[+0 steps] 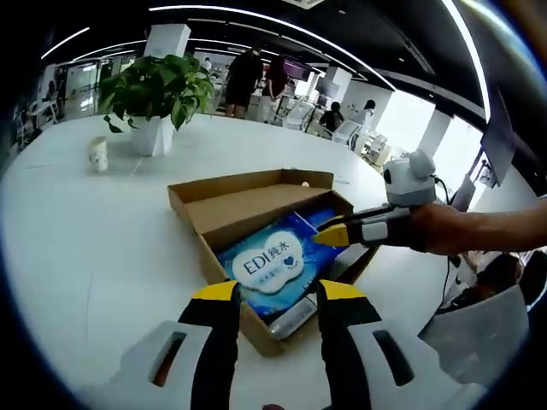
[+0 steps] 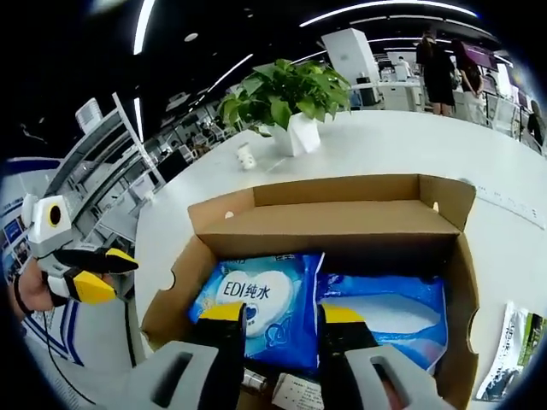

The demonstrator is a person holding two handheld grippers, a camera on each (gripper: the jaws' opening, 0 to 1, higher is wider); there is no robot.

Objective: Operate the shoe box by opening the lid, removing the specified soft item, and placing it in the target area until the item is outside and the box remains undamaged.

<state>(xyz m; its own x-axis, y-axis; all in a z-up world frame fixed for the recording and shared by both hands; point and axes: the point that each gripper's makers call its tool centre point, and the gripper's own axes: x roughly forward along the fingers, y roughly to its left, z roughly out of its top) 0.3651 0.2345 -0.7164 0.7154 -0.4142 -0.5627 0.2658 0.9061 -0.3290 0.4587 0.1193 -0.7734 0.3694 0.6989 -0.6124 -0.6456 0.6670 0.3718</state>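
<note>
An open brown shoe box (image 1: 224, 207) lies on the white table, its lid flap folded back on the far side. Inside lies a soft blue wipes pack (image 1: 269, 265) with a white "EDI" label. My left gripper (image 1: 279, 292) is open, its yellow-tipped jaws hovering above the box's near edge. From the right, my right gripper (image 1: 329, 235) reaches over the box's far corner. In the right gripper view my right gripper (image 2: 282, 314) is open just above the labelled pack (image 2: 256, 295), beside a second blue pack (image 2: 385, 312). The left gripper (image 2: 107, 273) hangs open left of the box (image 2: 342, 218).
A potted plant (image 1: 158, 90) (image 2: 286, 98) in a white pot and a paper cup (image 1: 99, 154) (image 2: 246, 155) stand farther back on the table (image 1: 85, 239). A green-and-white packet (image 2: 513, 350) lies right of the box. People stand beyond the table.
</note>
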